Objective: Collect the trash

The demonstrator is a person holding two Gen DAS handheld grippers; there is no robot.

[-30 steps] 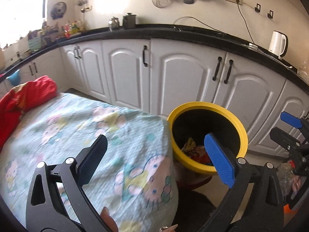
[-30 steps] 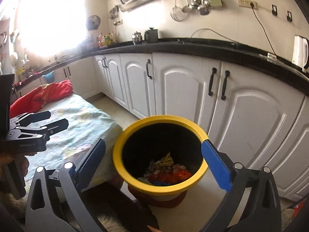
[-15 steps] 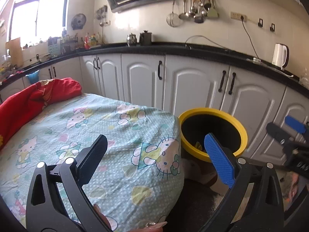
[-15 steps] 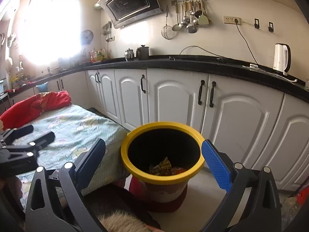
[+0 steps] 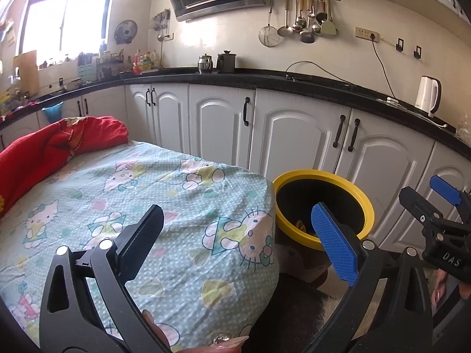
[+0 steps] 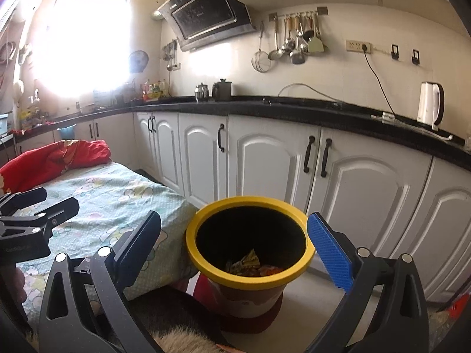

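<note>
Wrappers (image 6: 248,264) already lie in the yellow-rimmed bin (image 6: 250,203) beside the bed (image 5: 164,188). Both the left gripper (image 5: 235,235) and right gripper (image 6: 235,244) hang empty, jaws spread; no further trash shows, suggesting collection is nearly finished.

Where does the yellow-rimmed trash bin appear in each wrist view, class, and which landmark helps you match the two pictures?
Left wrist view: the trash bin sits right of centre, beside the bed's corner, partly behind the left gripper's blue finger.
Right wrist view: the trash bin sits at lower centre, between the right gripper's fingers, wrappers visible inside.
Shared landmark: the white electric kettle on the black counter, far right.
</note>
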